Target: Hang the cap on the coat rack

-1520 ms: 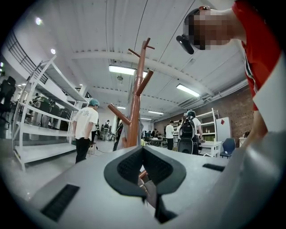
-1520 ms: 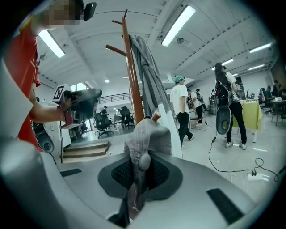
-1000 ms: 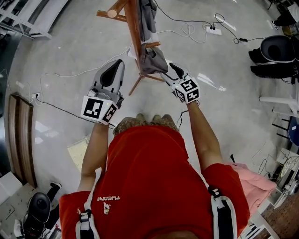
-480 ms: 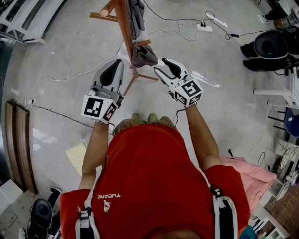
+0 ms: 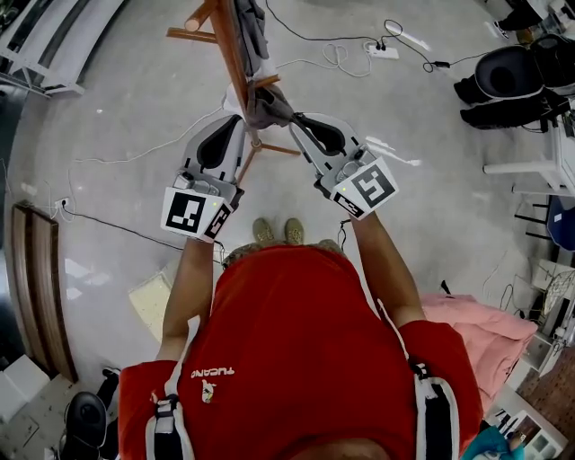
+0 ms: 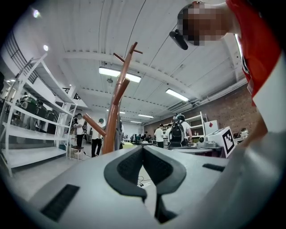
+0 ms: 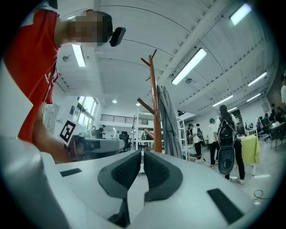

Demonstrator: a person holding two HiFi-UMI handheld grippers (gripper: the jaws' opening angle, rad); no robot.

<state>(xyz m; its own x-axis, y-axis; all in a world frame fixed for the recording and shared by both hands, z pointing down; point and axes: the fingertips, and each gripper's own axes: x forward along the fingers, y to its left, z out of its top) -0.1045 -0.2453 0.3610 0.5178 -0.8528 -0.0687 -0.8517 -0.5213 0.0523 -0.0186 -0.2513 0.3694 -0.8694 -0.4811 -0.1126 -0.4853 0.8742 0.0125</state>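
Note:
The wooden coat rack [image 5: 232,47] stands in front of me on the concrete floor. A grey cap [image 5: 268,106] hangs on one of its lower pegs, and a grey garment [image 5: 252,20] hangs higher up. My left gripper [image 5: 231,122] sits just left of the cap, shut and empty. My right gripper [image 5: 297,122] is just right of the cap and clear of it; its jaws are closing with nothing between them. The rack [image 6: 117,107] rises beyond the left gripper [image 6: 143,148] in the left gripper view. Beyond the right gripper [image 7: 142,153], the rack [image 7: 155,112] carries the grey garment [image 7: 169,118].
Cables and a power strip [image 5: 397,39] lie on the floor behind the rack. Black chairs [image 5: 505,79] stand at the right, a pink cloth [image 5: 478,331] at the lower right, a wooden panel [image 5: 36,269] at the left. Several people and shelving [image 6: 31,129] show further off.
The right gripper has let go of the cap, drawn back a little, and its jaws have come together. The cap stays on the peg. The left gripper has barely moved.

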